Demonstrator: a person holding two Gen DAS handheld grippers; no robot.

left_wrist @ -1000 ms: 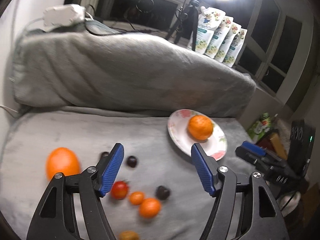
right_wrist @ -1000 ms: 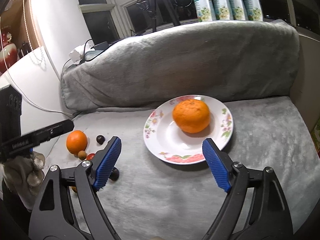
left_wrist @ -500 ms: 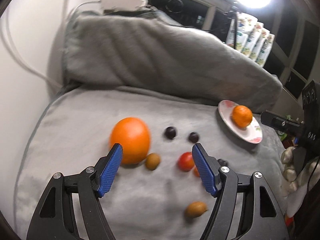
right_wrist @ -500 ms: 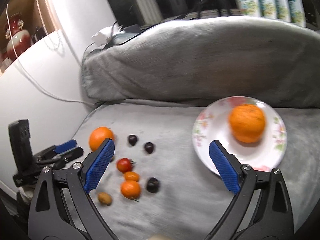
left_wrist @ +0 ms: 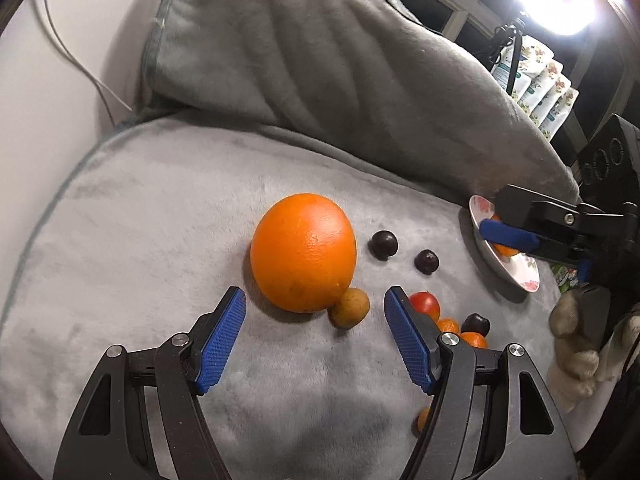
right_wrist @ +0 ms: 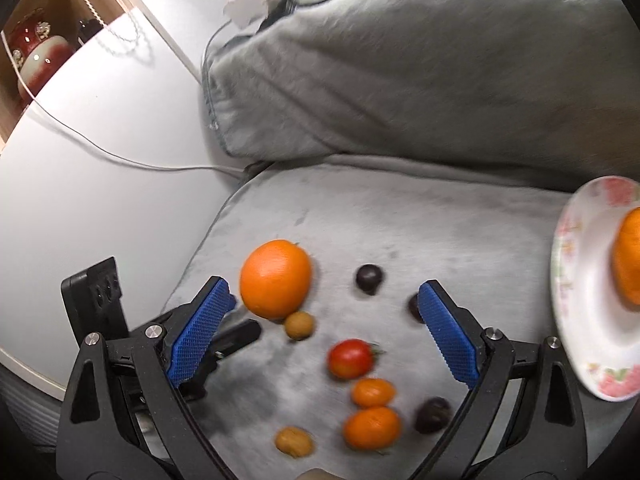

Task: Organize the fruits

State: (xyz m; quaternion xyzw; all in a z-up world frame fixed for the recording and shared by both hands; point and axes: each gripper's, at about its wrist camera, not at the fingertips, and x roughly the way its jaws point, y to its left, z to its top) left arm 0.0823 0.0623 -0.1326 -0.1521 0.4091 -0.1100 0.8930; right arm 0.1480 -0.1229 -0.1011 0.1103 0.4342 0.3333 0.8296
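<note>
A large orange lies on the grey cushion, with a small brown fruit touching it. My left gripper is open and empty, just short of the orange. Dark plums, a red tomato and small oranges lie to the right. My right gripper is open and empty above the same fruits: orange, tomato, small oranges. A floral plate at the right holds another orange.
A grey back cushion rises behind the seat. A white wall with a cable is on the left. Snack bags and a tripod stand by the window. The right gripper's arm reaches over the plate.
Both grippers have swung left and down, away from the plate, toward the loose fruits. My left gripper has closed in on the large orange. Both stay open.
</note>
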